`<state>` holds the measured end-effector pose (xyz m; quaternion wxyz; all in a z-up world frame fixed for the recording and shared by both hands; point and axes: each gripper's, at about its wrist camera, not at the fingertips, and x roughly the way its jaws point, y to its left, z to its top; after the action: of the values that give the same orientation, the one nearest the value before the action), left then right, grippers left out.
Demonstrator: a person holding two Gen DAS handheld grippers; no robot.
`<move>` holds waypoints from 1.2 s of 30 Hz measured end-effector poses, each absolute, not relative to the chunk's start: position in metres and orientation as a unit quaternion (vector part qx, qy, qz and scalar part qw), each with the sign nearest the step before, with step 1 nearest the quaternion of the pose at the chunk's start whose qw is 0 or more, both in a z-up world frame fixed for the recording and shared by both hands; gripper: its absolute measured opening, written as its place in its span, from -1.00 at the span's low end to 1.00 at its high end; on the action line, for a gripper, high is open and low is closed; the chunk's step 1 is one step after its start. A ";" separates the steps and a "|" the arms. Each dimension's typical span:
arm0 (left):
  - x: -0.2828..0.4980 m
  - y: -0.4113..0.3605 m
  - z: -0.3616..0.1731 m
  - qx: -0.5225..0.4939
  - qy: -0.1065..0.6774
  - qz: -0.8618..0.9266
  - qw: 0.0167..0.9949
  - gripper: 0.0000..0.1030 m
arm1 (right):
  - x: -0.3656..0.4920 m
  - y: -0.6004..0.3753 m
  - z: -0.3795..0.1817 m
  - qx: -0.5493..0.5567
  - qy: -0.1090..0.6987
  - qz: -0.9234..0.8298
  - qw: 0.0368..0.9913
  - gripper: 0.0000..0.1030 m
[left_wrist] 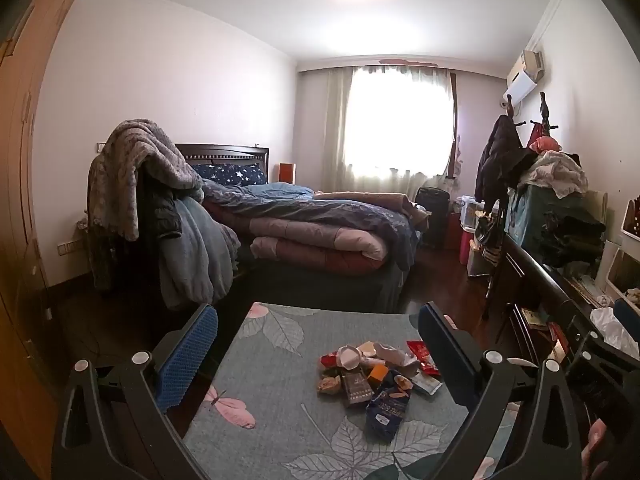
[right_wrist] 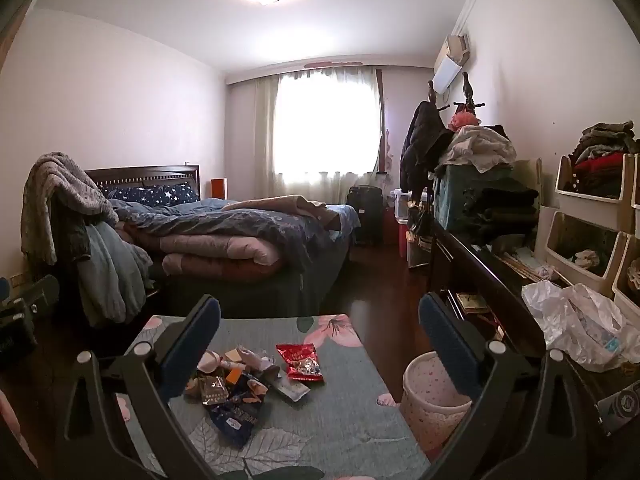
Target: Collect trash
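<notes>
**Both grippers wide open above the trash pile**

The left gripper [left_wrist: 318, 354] hung over the grey-green leaf-printed tablecloth [left_wrist: 280, 432], its blue-padded fingers [left_wrist: 188, 356] spread fully apart with nothing between them. Framed in that gap lay the heap of crumpled snack wrappers and packets [left_wrist: 372, 376], sitting a little right of the table's middle and clear of both pads. A dark blue foil bag [left_wrist: 386, 408] sprawled at the near edge of the heap, and a red printed packet [left_wrist: 422, 356] lay at its far right side.

Over on the other wrist view, the right gripper [right_wrist: 320, 344] was just as wide, jaws apart and empty. The same pile [right_wrist: 240, 380] sat near its left finger [right_wrist: 192, 344], with the red packet [right_wrist: 302, 362] lying on its own just right of the rest. Beside the table's right edge, low on the dark wooden floor [right_wrist: 380, 280], stood a pale pink dotted waste bin [right_wrist: 432, 400], partly hidden by the right finger. A crumpled white plastic bag [right_wrist: 576, 320] rested on the dark cabinet [right_wrist: 480, 276] at right. Beyond the table stood an unmade bed with blue and pink quilts [right_wrist: 224, 232].
</notes>
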<state>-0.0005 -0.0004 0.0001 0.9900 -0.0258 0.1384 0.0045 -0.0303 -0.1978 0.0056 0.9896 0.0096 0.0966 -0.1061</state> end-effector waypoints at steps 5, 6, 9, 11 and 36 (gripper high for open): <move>0.000 -0.002 0.000 -0.027 0.139 0.008 0.990 0.93 | -0.030 -0.198 0.006 0.010 0.093 -0.107 0.990 0.94; 0.000 -0.002 0.001 -0.027 0.139 0.008 0.990 0.93 | -0.030 -0.198 0.006 0.009 0.094 -0.107 0.990 0.94; -0.001 0.000 0.000 -0.031 0.137 0.006 0.990 0.93 | -0.026 -0.197 0.005 0.007 0.099 -0.106 0.989 0.94; -0.001 -0.001 0.000 -0.029 0.138 0.007 0.990 0.93 | -0.033 -0.199 0.006 0.012 0.087 -0.106 0.990 0.94; 0.009 0.005 -0.010 -0.036 0.150 0.008 0.988 0.93 | -0.026 -0.199 0.000 0.011 0.098 -0.104 0.990 0.94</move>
<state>0.0085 0.0046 -0.0096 0.9880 -0.0364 0.1499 0.0078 -0.0263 -0.1988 -0.0003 0.9897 0.0112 0.0978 -0.1037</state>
